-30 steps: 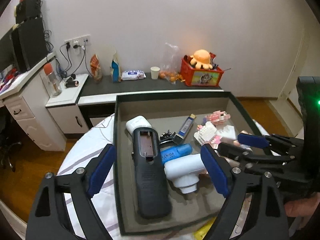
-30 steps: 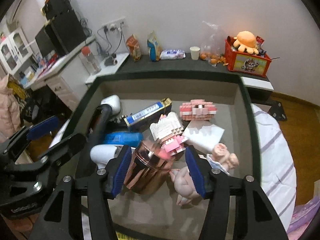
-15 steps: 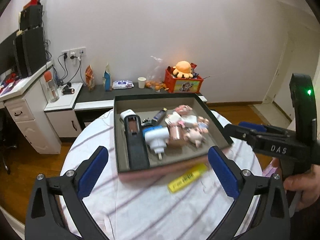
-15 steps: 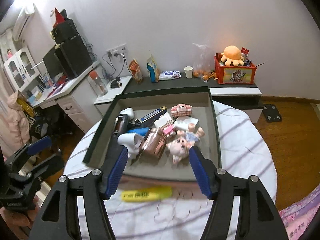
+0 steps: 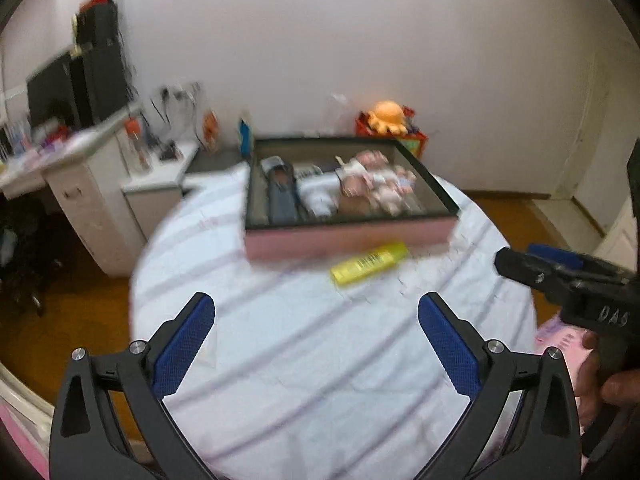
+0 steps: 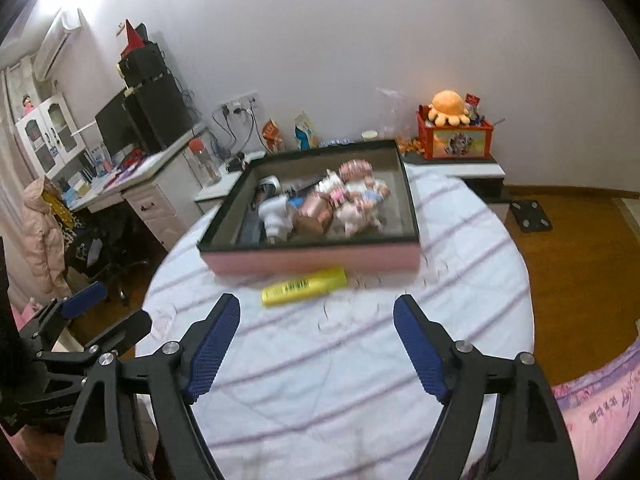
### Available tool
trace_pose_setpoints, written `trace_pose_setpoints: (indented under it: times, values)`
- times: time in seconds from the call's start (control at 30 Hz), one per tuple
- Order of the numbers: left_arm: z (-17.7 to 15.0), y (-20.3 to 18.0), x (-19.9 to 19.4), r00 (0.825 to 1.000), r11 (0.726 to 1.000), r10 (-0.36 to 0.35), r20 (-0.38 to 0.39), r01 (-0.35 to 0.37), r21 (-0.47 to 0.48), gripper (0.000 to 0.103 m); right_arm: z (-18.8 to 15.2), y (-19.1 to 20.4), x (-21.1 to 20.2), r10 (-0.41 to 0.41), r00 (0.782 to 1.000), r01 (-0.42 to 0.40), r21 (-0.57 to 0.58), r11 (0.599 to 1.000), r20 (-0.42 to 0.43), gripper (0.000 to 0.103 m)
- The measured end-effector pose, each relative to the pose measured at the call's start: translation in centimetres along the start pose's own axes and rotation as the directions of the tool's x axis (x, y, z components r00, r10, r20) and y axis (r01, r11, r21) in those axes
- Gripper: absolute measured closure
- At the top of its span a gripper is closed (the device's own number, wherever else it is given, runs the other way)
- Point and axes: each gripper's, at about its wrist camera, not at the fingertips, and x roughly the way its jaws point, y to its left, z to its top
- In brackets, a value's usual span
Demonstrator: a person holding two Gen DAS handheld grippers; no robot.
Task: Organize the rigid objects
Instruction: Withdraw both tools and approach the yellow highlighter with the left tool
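Toys and gadgets (image 6: 320,204) lie heaped in the pink-sided box (image 6: 316,260) on the tabletop (image 6: 340,360), now farther off than before, both claws pulled back empty: left claw (image 5: 316,344) fully spread, right claw (image 6: 316,348) opening.

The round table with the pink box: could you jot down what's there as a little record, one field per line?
surface: round table under a white cloth with purple stripes
box: pink-sided box with a dark rim, open on top
inside box: white plastic piece, copper-coloured can, small pink figures, blurred
outside box: yellow tube lying on the cloth just in front
left gripper: open, empty
right gripper: opening, nothing between its jaws
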Motion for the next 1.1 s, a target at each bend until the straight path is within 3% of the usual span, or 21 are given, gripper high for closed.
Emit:
trace_pose_setpoints:
  times: [0.27, 0.33, 1.1]
  values:
    - [-2.5, -1.0, 1.6, 0.997, 0.999, 0.0, -0.078, -0.003, -0.038, 0.0, -2.9, -1.3, 1.4, -0.042, 0.997, 0.043, 0.025, 0.999, -0.066, 0.014]
    - [-2.8, -0.9, 1.6, 0.997, 0.999, 0.008, -0.078, -0.011, -0.041, 0.0, -3.4, -1.3, 1.7, -0.045, 0.996, 0.048, 0.028, 0.998, -0.075, 0.0]
    - [-3.1, 0.8, 2.5, 0.994, 0.996, 0.044, -0.096, -0.051, -0.073, 0.0, -3.6, -0.4, 3.2, -0.04, 0.992, 0.041, 0.004, 0.999, -0.121, 0.0]
